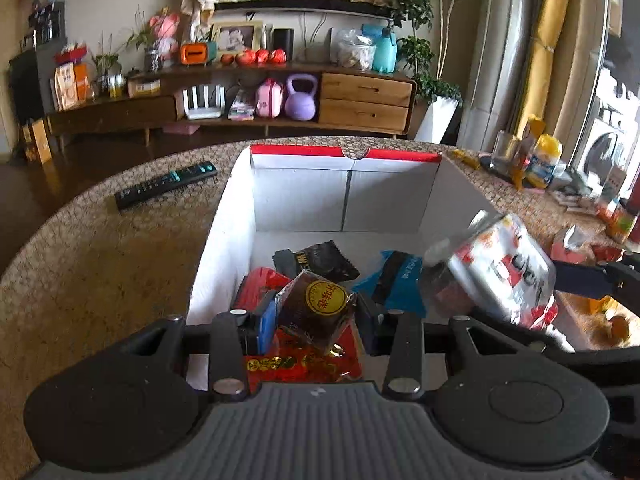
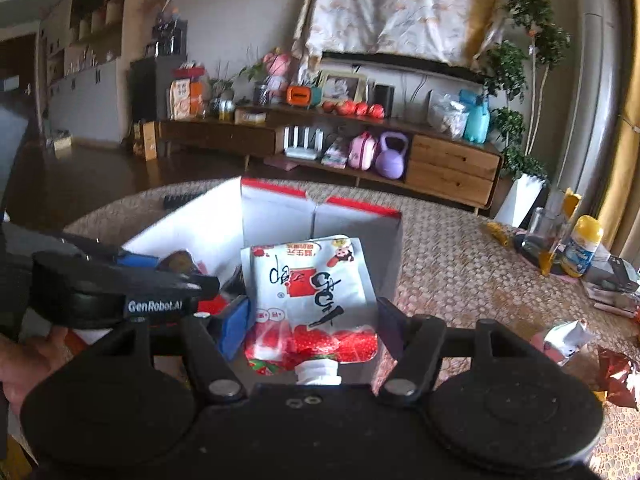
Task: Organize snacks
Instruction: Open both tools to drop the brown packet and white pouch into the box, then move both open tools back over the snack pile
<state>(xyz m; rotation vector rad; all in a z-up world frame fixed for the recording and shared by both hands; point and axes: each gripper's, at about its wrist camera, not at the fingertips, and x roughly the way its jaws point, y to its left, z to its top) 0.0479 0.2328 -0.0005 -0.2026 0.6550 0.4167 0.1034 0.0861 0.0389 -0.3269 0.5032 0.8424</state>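
While the left tongs (image 1: 316,320) clamp a brown snack packet (image 1: 314,308) above the white box (image 1: 224,240), the right tongs (image 2: 312,320) grip a strawberry pouch (image 2: 312,292) beside it; woven bench (image 1: 100,248), remote (image 1: 166,185) present.

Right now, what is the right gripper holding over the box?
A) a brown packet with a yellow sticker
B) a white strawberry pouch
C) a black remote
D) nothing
B: the right gripper is shut on the white strawberry pouch, spout toward the camera, above the box.
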